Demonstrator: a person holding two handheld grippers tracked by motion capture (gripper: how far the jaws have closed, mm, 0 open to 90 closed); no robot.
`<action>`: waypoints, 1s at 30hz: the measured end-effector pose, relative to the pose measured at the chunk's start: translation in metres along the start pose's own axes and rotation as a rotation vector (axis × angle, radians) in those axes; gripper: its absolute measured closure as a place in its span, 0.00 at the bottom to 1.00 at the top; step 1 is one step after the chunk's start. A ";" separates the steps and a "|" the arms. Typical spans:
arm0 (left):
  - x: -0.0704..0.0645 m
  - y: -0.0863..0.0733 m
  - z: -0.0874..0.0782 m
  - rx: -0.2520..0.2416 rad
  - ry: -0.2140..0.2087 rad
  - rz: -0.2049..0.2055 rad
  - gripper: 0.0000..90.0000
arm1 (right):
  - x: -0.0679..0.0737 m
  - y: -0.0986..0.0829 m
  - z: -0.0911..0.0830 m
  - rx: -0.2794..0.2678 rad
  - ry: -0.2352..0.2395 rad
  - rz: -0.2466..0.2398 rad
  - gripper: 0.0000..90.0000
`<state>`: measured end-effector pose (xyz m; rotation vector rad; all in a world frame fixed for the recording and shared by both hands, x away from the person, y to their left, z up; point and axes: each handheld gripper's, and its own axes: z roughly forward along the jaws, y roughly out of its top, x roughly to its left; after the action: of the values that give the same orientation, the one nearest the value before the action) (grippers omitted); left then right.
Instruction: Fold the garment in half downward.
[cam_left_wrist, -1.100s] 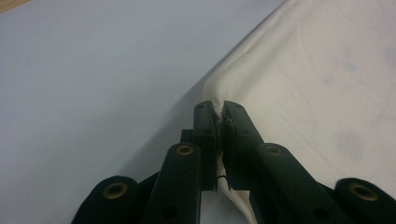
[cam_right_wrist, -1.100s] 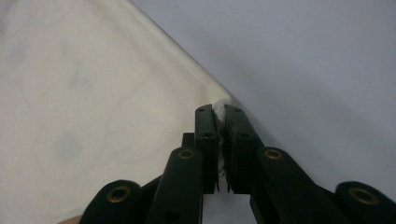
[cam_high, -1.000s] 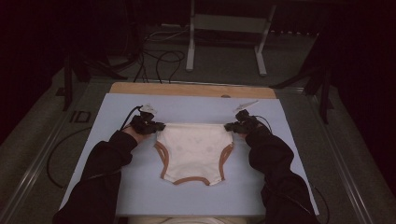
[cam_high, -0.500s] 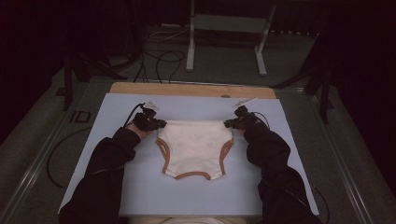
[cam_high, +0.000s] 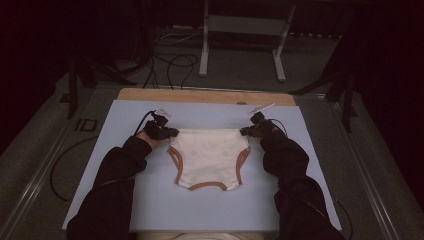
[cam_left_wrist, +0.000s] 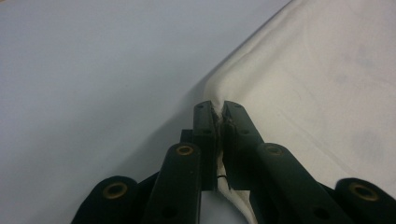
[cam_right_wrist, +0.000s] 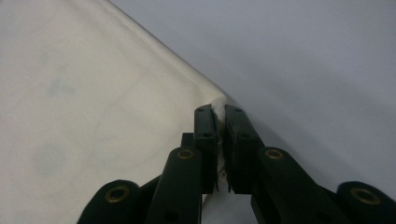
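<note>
While both waistband corners are held, the item lies as follows. Garment: cream underpants (cam_high: 207, 157) with brown-trimmed leg openings, spread flat on the pale blue mat (cam_high: 125, 200), waistband on the far side, crotch toward the person. Left gripper (cam_high: 167, 133): jaws pressed together on the waistband's left corner, cloth pinched between the pads. Right gripper (cam_high: 248, 131): likewise clamped on the right corner. In the left gripper view, the left gripper (cam_left_wrist: 219, 121) bites only a thin fold of the underpants (cam_left_wrist: 327, 79); in the right gripper view, the right gripper (cam_right_wrist: 219, 119) bites a similarly small tip of the underpants (cam_right_wrist: 93, 107).

Risks, as judged:
- Corner slipping free — each bite is shallow, so a quick lift or outward pull may strip the cloth from the pads.
- Uneven motion of the two hands — would skew the waistband and wrinkle the flat panel.
- Dragging low across the mat could fold the crotch edge under.
</note>
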<state>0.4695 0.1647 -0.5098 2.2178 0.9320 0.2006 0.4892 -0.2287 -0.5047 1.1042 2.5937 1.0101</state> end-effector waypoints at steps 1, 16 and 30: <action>0.000 0.000 0.000 0.004 -0.001 0.000 0.94 | 0.000 0.000 0.001 0.001 0.001 0.002 0.94; 0.004 -0.001 0.010 0.021 0.001 -0.013 0.94 | -0.004 -0.002 0.008 0.019 -0.008 0.016 0.94; 0.004 0.000 0.007 0.015 0.007 -0.010 0.74 | -0.003 -0.003 0.007 0.012 -0.029 0.040 0.74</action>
<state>0.4752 0.1636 -0.5152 2.2277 0.9505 0.1970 0.4924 -0.2286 -0.5121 1.1696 2.5680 0.9807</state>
